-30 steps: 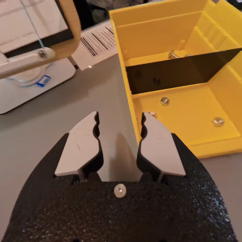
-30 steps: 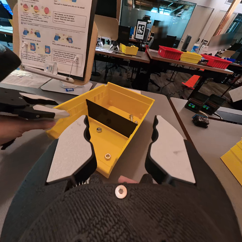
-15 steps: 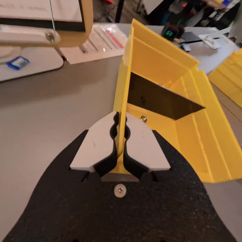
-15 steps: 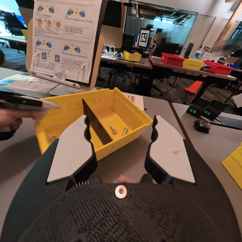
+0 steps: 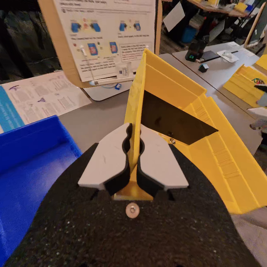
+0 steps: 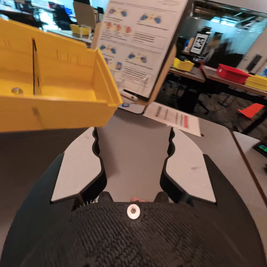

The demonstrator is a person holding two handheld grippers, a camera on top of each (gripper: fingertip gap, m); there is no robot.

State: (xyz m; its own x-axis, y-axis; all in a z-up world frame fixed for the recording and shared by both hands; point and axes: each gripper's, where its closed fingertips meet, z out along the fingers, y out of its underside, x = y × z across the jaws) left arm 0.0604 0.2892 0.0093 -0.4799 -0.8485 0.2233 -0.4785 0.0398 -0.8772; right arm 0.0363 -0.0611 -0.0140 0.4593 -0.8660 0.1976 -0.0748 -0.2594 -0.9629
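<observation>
The grey table top (image 6: 137,151) carries everything here, and the yellow plastic bin with a black divider plate (image 5: 180,115) serves as the landmark. This bin is lifted and tilted, clear of the table in the right wrist view, where a shadow lies beneath it. To the left of it, low in the left wrist view, sits a blue plastic bin (image 5: 28,159); behind it stands a printed instruction sheet on a tan board with a white base (image 5: 108,43), and flat printed papers (image 5: 43,98) lie left of that base. The left gripper (image 5: 135,130) is clamped on the yellow bin's side wall, one grey finger (image 5: 106,156) outside and the other inside, both dark pads pressing the thin wall. The right gripper (image 6: 132,132) hangs wide apart with only bare table between its fingers, just right of and below the bin's corner. Inside the bin, a small metal nut (image 5: 172,140) rests on the floor close against the divider. Judging from the one-wall pinch, a steady, level carry would suit best, since tilting lets the loose nut slide and twists the wall in the pads.
</observation>
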